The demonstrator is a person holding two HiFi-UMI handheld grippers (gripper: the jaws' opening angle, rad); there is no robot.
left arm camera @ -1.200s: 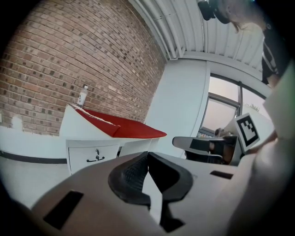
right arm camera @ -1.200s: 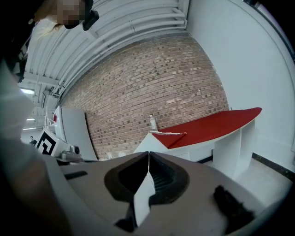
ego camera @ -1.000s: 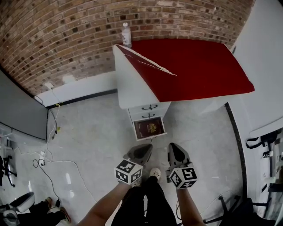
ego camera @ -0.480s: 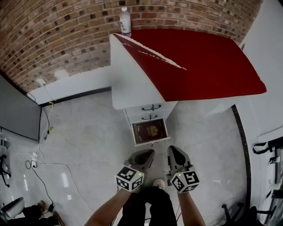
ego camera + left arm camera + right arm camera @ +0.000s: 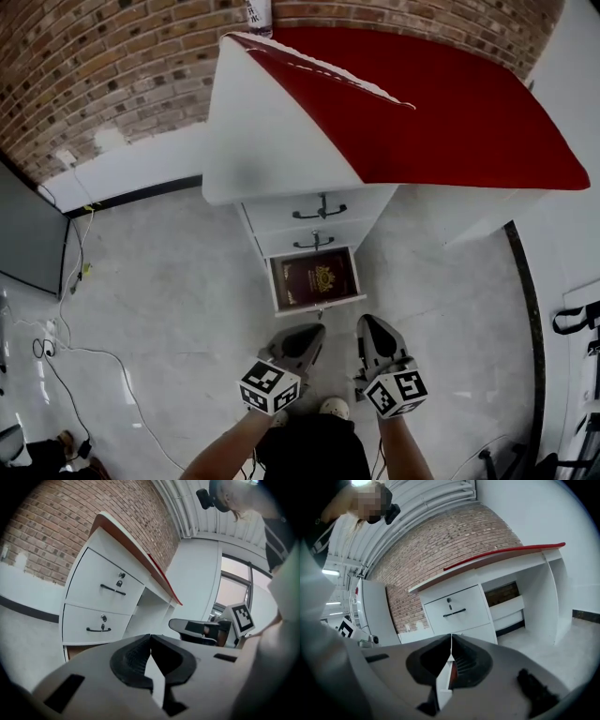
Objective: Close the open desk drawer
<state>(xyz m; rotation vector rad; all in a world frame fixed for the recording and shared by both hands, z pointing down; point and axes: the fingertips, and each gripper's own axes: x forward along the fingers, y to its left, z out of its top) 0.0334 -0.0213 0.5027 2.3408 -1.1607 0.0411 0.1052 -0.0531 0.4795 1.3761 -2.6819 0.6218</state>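
My left claw (image 5: 310, 332) and right claw (image 5: 368, 325) are closed, empty. The open drawer (image 5: 317, 280) lies just ahead, low in the counter (image 5: 450, 112); the left claw faces its front.

The brick wall (image 5: 94, 75) is rough and matt. The desk (image 5: 272, 141) has smooth white sides and a flat, matt red top (cloth or paint, hard to tell). Its drawer handles (image 5: 319, 211) look like dark metal. The floor (image 5: 169, 309) is pale, polished and glossy. The left gripper (image 5: 150, 638) and right gripper (image 5: 451, 637) have matt grey plastic shells and black ribbed pads (image 5: 133, 660).
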